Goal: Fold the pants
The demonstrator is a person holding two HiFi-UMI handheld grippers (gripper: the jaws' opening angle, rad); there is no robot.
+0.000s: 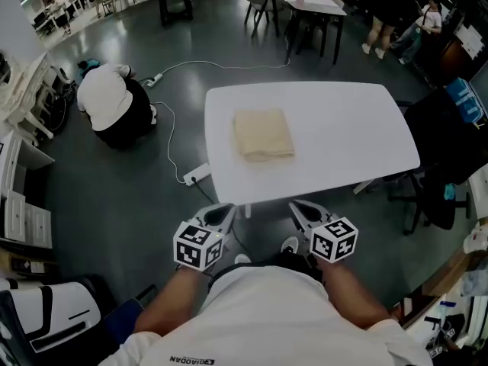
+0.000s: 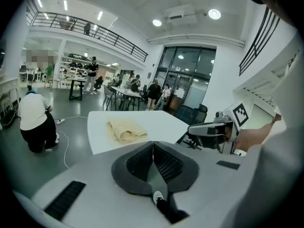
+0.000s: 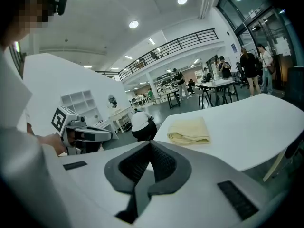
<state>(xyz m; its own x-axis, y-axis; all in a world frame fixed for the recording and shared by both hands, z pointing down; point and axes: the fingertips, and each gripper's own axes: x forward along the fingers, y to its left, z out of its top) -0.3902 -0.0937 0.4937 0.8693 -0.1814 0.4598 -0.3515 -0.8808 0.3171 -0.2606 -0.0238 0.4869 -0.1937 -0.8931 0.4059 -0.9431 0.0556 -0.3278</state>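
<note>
My left gripper [image 1: 221, 212] and right gripper [image 1: 299, 209] (both clenched, empty) sit below the table [image 1: 343, 128] edge; pants [image 1: 263, 134] lie mid-frame, clear of all edges.

One folded pants [image 1: 264, 134] counted, frame centre. One white bench [image 1: 343, 128] counted beneath. Two grippers counted, lower centre: left hand-held gripper [image 1: 221, 213], right hand-held gripper [image 1: 300, 210]. One marker cube seen on each, two in all. One crouching person [image 1: 110, 101] noted, upper left.
</note>
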